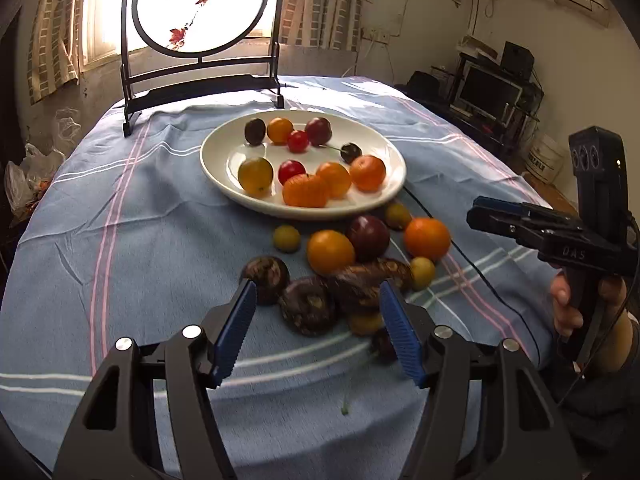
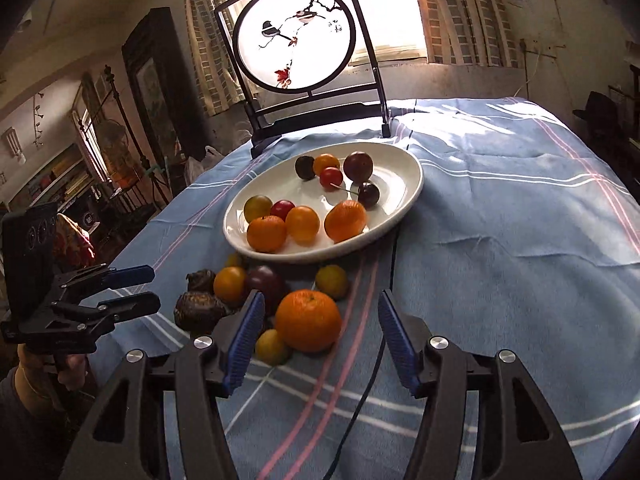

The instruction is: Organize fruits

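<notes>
In the left wrist view, I am holding my left gripper point(image 1: 318, 332) with its jaws spread and nothing between them, just short of the dark wrinkled fruits point(image 1: 308, 306) lying on the near side of the white plate point(image 1: 218, 162). These are likely soft, so I am planning a light pinch across the widest part. In the right wrist view, I am holding my right gripper point(image 2: 320, 340) spread and empty too, just short of the large orange point(image 2: 308, 320), also near side of the plate. It is probably firm but rolls easily; I am judging a grip across its middle safest.
</notes>
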### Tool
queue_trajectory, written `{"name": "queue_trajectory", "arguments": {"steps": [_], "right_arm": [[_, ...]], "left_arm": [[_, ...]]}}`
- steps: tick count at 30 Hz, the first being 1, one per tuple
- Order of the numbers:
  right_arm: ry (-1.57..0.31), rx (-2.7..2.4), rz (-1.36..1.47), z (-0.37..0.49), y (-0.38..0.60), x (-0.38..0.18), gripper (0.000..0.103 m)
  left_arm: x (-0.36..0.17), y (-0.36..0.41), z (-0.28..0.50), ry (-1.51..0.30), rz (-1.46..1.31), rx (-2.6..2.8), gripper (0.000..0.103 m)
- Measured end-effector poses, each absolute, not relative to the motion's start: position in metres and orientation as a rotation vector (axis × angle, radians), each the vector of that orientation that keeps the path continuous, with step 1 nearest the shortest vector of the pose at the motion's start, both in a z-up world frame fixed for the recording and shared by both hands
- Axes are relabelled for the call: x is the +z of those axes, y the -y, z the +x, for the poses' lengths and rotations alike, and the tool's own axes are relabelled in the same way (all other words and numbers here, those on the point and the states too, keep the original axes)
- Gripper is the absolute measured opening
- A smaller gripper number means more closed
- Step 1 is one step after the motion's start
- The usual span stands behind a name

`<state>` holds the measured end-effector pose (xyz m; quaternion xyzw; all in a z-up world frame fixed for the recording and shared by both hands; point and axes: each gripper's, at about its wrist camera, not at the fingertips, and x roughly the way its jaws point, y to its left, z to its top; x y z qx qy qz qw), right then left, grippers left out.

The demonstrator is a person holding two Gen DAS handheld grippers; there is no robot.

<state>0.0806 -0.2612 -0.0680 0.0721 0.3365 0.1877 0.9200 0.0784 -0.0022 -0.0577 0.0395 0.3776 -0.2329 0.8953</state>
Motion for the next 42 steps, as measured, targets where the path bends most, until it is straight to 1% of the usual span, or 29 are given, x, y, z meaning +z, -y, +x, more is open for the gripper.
{"name": "queue_trajectory", "arguments": {"steps": [3, 5, 6, 7, 11, 16, 19, 27, 28, 29, 30, 37, 42], "right_arm": [[-0.690, 0.370, 0.129, 0.068, 0.262, -0.077, 0.059], [-0.685, 0.364, 0.134, 0.066, 0.264, -0.078, 0.059], [-0.685, 0.361, 0.139, 0.066, 0.265, -0.078, 0.059], [-0.686, 0.361, 0.144, 0.067, 0.266, -0.079, 0.059], [-0.670, 0.364, 0.155, 0.065, 0.268, -0.078, 0.058], [-0.667, 0.375, 0.166, 0.064, 0.270, -0.078, 0.058], [-0.663, 0.383, 0.161, 0.064, 0.270, -0.078, 0.058], [-0.685, 0.408, 0.128, 0.065, 0.261, -0.079, 0.058], [-0.691, 0.406, 0.124, 0.065, 0.260, -0.080, 0.058], [-0.696, 0.403, 0.119, 0.066, 0.259, -0.080, 0.058], [-0.702, 0.399, 0.115, 0.067, 0.258, -0.080, 0.058], [-0.776, 0.360, 0.079, 0.081, 0.245, -0.083, 0.058], [-0.826, 0.343, 0.056, 0.101, 0.225, -0.085, 0.058]], "left_arm": [[-0.066, 0.015, 0.050, -0.766, 0.131, -0.503, 0.062], [-0.072, 0.027, 0.041, -0.753, 0.167, -0.514, 0.050], [-0.077, 0.033, 0.041, -0.763, 0.184, -0.507, 0.040], [-0.081, 0.038, 0.044, -0.786, 0.186, -0.500, 0.037], [-0.094, 0.046, 0.049, -0.822, 0.165, -0.497, 0.034], [-0.104, 0.051, 0.057, -0.838, 0.161, -0.466, 0.034], [-0.104, 0.050, 0.059, -0.835, 0.143, -0.462, 0.032], [-0.105, 0.049, 0.064, -0.825, 0.113, -0.461, 0.032], [-0.105, 0.049, 0.064, -0.823, 0.108, -0.462, 0.032], [-0.105, 0.048, 0.064, -0.822, 0.099, -0.462, 0.027], [-0.104, 0.046, 0.064, -0.826, 0.085, -0.473, 0.025], [-0.075, 0.022, 0.040, -0.747, 0.041, -0.487, 0.025], [-0.064, 0.001, 0.032, -0.723, 0.019, -0.464, 0.025]]}}
